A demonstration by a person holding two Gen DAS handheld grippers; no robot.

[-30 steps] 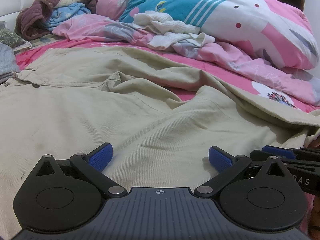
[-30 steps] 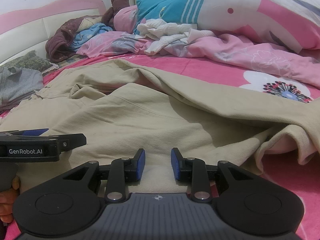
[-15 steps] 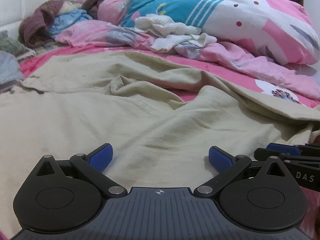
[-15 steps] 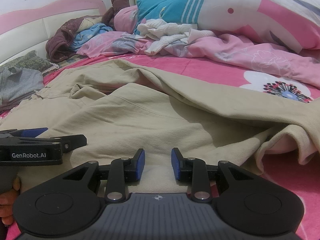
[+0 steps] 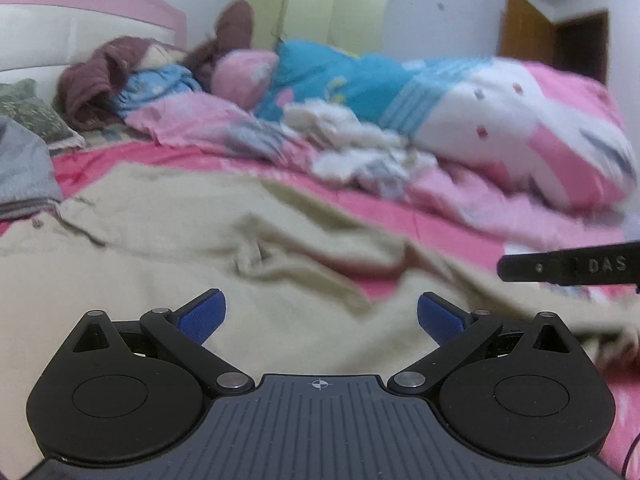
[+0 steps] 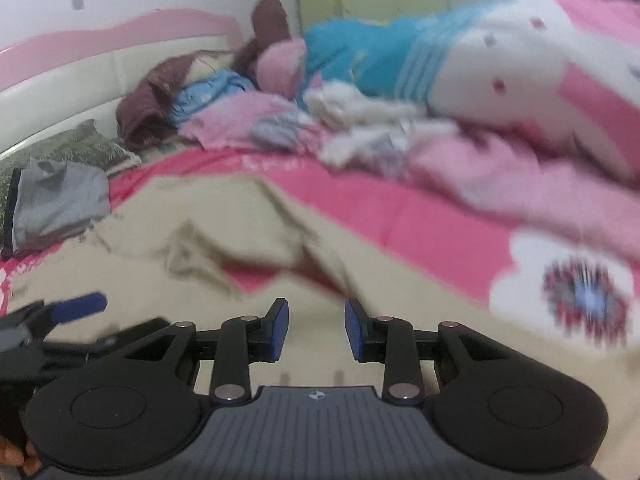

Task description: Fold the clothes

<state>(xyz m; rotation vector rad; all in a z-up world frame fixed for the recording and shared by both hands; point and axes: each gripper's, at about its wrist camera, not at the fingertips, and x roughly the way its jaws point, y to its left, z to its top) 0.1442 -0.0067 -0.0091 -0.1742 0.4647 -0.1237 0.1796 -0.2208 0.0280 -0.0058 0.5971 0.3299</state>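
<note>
A pair of beige trousers (image 5: 168, 264) lies spread and rumpled across the pink bed; it also shows in the right wrist view (image 6: 224, 216). My left gripper (image 5: 320, 316) is wide open and empty just above the cloth near its front edge. My right gripper (image 6: 316, 330) has its jaws partly open, with no cloth visible between the blue pads, also above the trousers. The right gripper's side shows in the left wrist view (image 5: 568, 266). The left gripper's finger (image 6: 76, 304) shows at the left of the right wrist view. Both views are blurred by motion.
A folded grey garment (image 6: 60, 200) lies at the left near the headboard (image 6: 100, 64). A heap of pink and blue bedding (image 5: 440, 96) and white clothes (image 5: 352, 136) fills the back. The pink sheet (image 6: 420, 216) shows at the right.
Both grippers have lifted and tilted up, so more wall and headboard shows. The right gripper's jaws have widened slightly. The trousers look more bunched, with pink sheet showing through a gap.
</note>
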